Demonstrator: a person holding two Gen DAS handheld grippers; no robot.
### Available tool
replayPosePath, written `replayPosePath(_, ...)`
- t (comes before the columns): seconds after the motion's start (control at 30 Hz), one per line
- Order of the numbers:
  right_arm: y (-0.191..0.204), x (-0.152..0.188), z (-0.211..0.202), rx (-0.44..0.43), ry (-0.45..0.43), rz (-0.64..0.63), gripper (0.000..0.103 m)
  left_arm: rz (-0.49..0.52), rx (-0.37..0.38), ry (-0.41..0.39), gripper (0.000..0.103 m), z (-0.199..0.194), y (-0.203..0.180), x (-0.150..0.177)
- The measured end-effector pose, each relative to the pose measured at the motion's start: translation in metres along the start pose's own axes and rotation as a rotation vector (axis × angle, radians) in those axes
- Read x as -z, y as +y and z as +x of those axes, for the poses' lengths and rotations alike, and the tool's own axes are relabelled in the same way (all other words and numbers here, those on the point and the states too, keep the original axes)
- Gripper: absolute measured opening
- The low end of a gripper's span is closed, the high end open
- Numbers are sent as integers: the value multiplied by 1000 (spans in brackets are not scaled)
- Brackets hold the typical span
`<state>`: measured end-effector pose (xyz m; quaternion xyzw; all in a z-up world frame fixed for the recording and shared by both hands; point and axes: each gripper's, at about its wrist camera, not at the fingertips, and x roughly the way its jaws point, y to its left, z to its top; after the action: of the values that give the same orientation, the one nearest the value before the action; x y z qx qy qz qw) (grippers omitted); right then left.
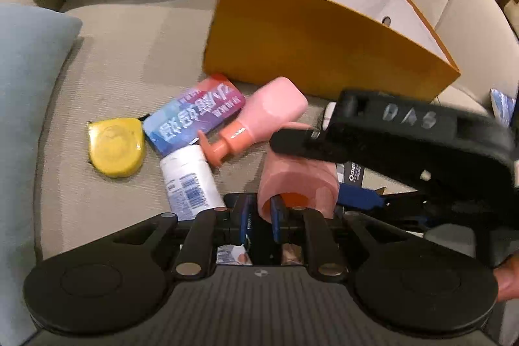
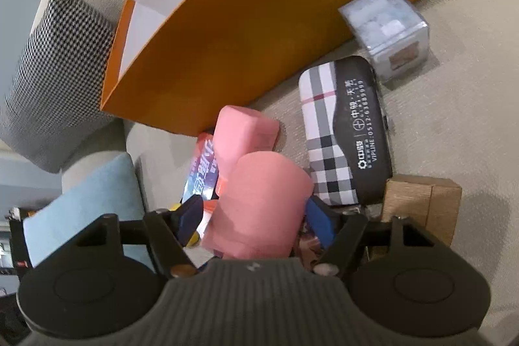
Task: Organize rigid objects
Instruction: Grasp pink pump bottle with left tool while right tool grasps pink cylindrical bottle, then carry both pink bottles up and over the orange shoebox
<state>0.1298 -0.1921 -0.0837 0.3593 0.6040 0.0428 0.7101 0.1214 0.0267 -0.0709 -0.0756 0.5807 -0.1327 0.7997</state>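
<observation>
The right gripper is clamping a pink cup between its blue pads, jaws spread wide around the cup's body and holding it off the sofa seat. The left gripper is sitting just beside that same cup, its blue pads drawn close together, one of them poking at the cup's open mouth; whether it is actually pinching the rim, I cannot tell.

Just beyond the cup, a pink pump bottle is lying on its side, touching a colourful packet. A white bottle is lying below that packet, and a yellow tape measure is resting near them to the left.

On the other side, a plaid case is lying near a wooden block, with a clear cube farther out. An orange box is standing open behind everything, against the sofa back.
</observation>
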Motion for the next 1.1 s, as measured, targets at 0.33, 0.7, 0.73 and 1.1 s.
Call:
replayPosePath(0.33, 3, 0, -3, 16, 9, -90, 68, 66, -37, -52, 21, -35, 1, -8)
replayPosePath(0.7, 10, -29, -47, 131, -171, -462, 65, 346, -82, -95, 40, 6, -28, -31)
replayPosePath(0.73, 10, -32, -45, 154, -167, -489, 65, 382, -95, -96, 41, 11, -32, -31)
replayPosePath(1.1, -5, -50, -36, 137, 25, -463, 67, 564, -123, -94, 54, 49, -55, -42)
